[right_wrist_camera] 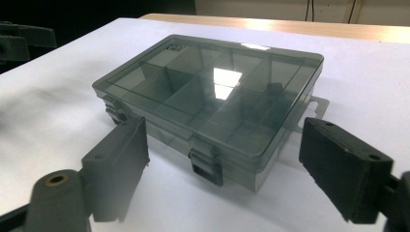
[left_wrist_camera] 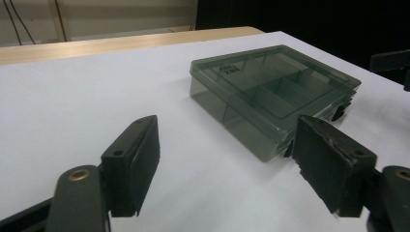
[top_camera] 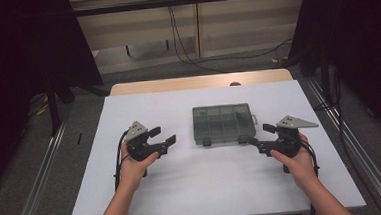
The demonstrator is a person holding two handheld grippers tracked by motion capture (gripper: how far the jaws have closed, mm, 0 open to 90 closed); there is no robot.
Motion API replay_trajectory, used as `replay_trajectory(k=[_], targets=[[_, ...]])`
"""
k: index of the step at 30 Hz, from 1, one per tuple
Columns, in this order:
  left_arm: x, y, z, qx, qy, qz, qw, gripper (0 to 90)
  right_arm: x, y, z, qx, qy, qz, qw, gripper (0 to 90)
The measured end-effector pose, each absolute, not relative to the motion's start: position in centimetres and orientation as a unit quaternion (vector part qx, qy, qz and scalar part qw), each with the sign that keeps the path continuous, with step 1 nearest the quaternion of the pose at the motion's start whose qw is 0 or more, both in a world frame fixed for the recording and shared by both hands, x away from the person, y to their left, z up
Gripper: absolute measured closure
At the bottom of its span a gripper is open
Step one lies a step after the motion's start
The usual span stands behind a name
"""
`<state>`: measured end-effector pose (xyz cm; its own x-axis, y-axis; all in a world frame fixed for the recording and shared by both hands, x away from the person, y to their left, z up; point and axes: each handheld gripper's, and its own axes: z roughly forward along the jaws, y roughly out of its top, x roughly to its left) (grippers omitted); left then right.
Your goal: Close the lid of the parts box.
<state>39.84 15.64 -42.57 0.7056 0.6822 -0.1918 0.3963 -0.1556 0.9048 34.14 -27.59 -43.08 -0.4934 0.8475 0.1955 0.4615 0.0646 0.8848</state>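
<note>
A smoky transparent compartment box lies with its lid closed at the middle of the white table; two latches face me on its near side. Left of the box, my left gripper is open, its jaws pointing right at it with nothing between them. In the left gripper view the box lies ahead, beyond the spread jaws of that gripper. My right gripper is open by the box's near right corner. In the right gripper view the box sits close ahead of this gripper, and its pads are off it.
The white table top ends in a wooden strip at the back. Black curtains stand at both sides. Cables trail on the floor behind. Metal rails run along the table's flanks.
</note>
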Motion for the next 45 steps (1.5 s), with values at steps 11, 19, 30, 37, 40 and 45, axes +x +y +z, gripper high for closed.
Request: replay_trajectory(k=[11,19,30,37,40,45], targets=[[38.8,17.5,-42.7,0.743,0.364,0.147,0.543,17.6,32.8,-27.9,-43.4,0.458,0.705,0.503,0.202,12.5],[38.2,18.6,-42.6,0.738,0.367,0.154,0.545,10.9,32.4,-27.7,-43.5,0.453,0.705,0.504,0.207,10.4],[37.3,19.9,-42.8,0.738,0.363,0.164,0.545,7.6,31.7,-27.7,-43.6,0.449,0.704,0.506,0.218,8.7],[37.0,20.7,-42.9,0.736,0.364,0.170,0.545,6.9,31.3,-27.9,-43.6,0.451,0.701,0.505,0.223,8.1],[36.8,20.9,-42.9,0.734,0.364,0.171,0.547,6.7,31.1,-28.0,-43.6,0.448,0.702,0.505,0.225,8.2],[36.6,21.0,-42.9,0.733,0.364,0.172,0.548,6.6,31.1,-28.0,-43.6,0.449,0.702,0.505,0.225,8.3]])
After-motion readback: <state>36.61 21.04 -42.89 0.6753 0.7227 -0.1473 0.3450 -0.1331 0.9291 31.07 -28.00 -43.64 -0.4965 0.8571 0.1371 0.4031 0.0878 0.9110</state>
